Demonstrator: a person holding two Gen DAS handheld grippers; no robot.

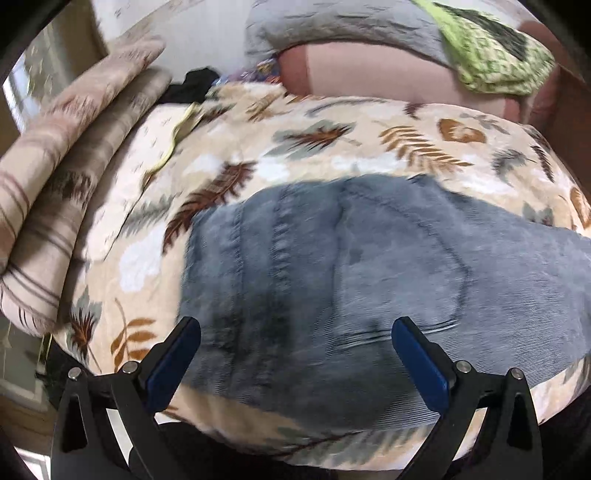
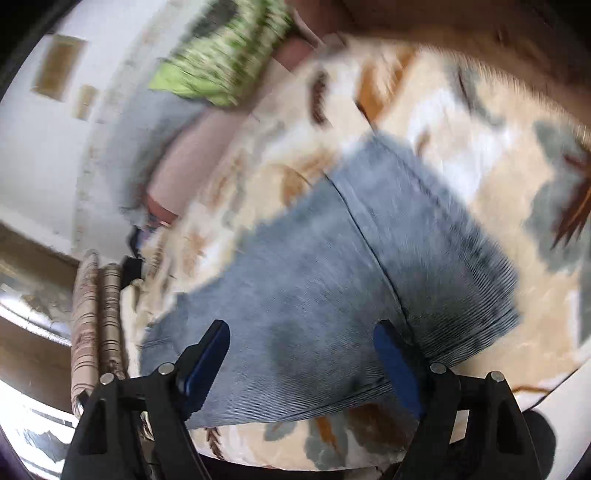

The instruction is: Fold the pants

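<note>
Grey-blue denim pants (image 1: 332,266) lie folded on a bed covered by a cream leaf-print blanket (image 1: 258,147). In the left wrist view a back pocket and seams face up. My left gripper (image 1: 295,332) is open and empty, hovering just above the near edge of the pants. In the right wrist view the pants (image 2: 332,266) lie as a folded bundle with a seam running down it. My right gripper (image 2: 301,332) is open and empty above the near part of the pants. This view is blurred by motion.
Striped rolled bedding (image 1: 55,184) lies along the left of the bed. A pink pillow (image 1: 369,70), a grey cover (image 1: 332,26) and a green patterned cloth (image 1: 491,55) sit at the far end. The bed's near edge (image 2: 332,443) is just below the grippers.
</note>
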